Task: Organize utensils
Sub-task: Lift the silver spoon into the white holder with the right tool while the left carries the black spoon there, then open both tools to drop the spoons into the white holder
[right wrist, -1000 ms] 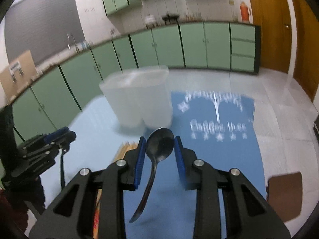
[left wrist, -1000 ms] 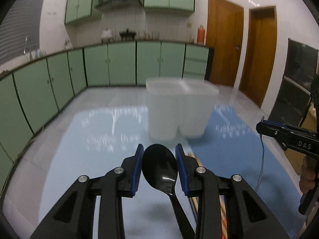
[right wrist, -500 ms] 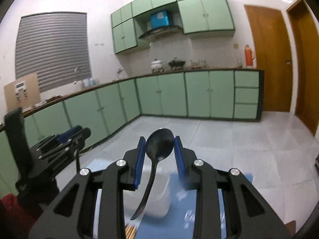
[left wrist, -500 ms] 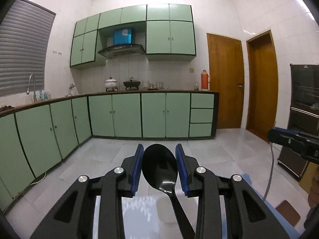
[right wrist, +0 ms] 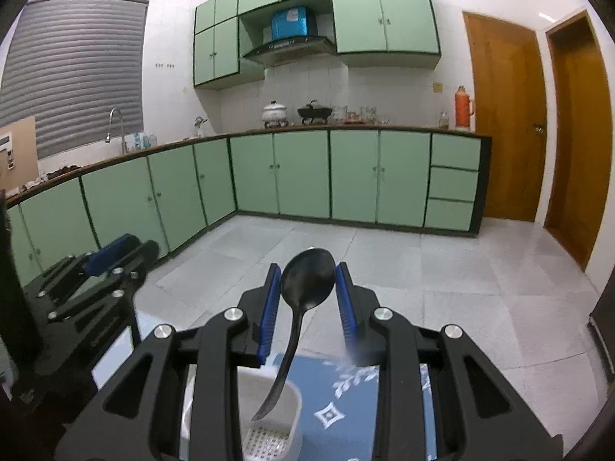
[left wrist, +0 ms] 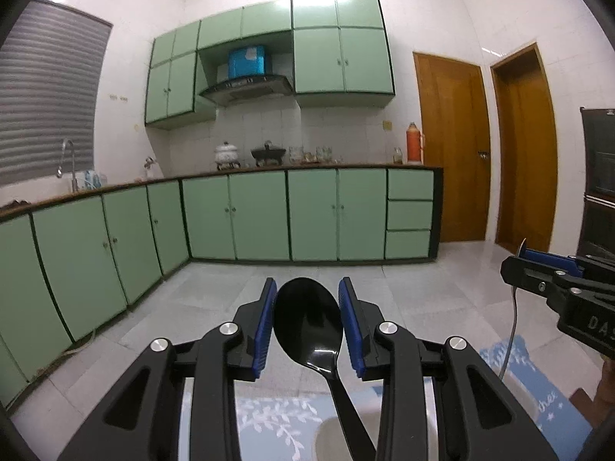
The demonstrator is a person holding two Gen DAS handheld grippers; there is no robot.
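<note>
Two glossy black plastic spoons are up in the air, one in each gripper. The left gripper [left wrist: 307,320] is closed on the broad oval bowl of its spoon [left wrist: 308,319], the ribbed blue pads [left wrist: 265,326] pressing both sides of the bowl, the handle running down and back between the black arms. The right gripper [right wrist: 306,307] has the bowl of the second spoon [right wrist: 307,284] between its blue pads [right wrist: 269,313]; the left pad touches the bowl, and whether the right pad touches it cannot be told. This spoon's thin curved handle hangs down to the left.

Below the right spoon's handle tip stands a white translucent plastic holder [right wrist: 294,415] with rounded corners and a perforated floor; the tip lies over its open top. It sits on a blue mat [right wrist: 346,403] printed with white leaf and star shapes. In the left view the holder's rim [left wrist: 326,428] shows just under the spoon handle, on the same mat [left wrist: 269,422].

Each gripper shows at the other view's edge: the right one [left wrist: 538,272] at the right side, the left one [right wrist: 115,251] at the left.

Behind are smooth green cabinets [left wrist: 261,217], two wooden doors [left wrist: 453,150] and a pale tiled floor [right wrist: 461,269].
</note>
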